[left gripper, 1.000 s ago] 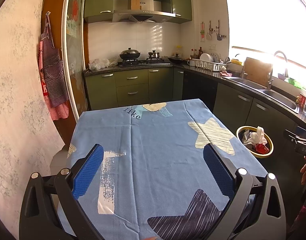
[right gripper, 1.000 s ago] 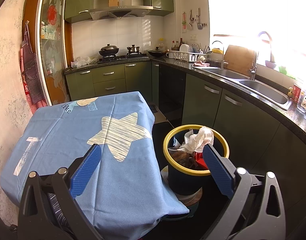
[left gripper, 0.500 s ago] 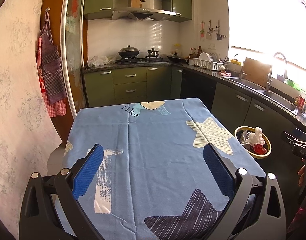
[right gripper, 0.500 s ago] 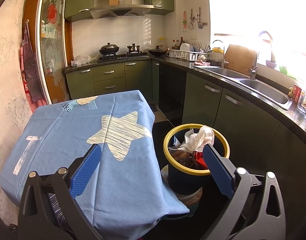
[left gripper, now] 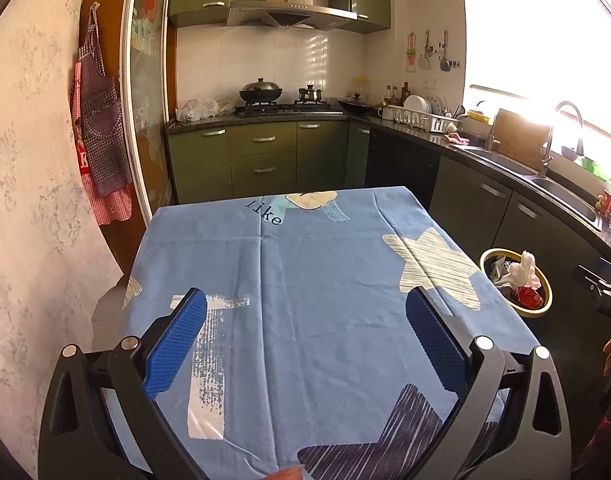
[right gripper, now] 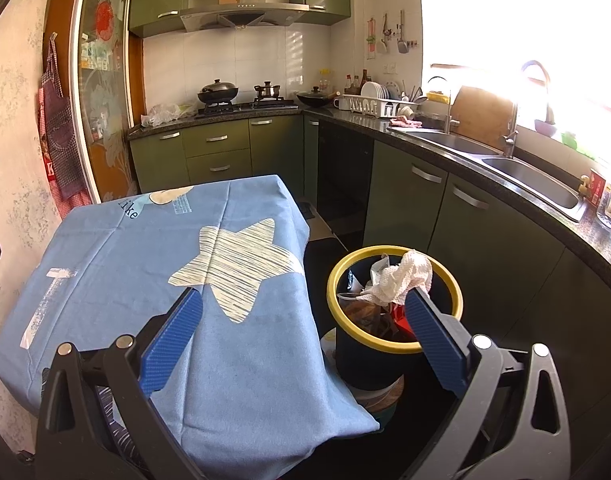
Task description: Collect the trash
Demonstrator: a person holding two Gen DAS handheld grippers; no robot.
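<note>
bin [right gripper: 393, 344]: crumpled paper [right gripper: 405, 280], wrappers inside | left hand-held gripper [left gripper: 305, 332], right hand-held gripper [right gripper: 301, 328]: wide apart, empty

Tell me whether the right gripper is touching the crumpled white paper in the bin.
Cannot tell. In the right wrist view the right gripper is open, but one finger overlaps the crumpled white paper, hiding any gap.

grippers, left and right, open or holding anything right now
Left gripper: open, holding nothing, above the blue tablecloth.
Right gripper: open, holding nothing, near the trash bin.
</note>
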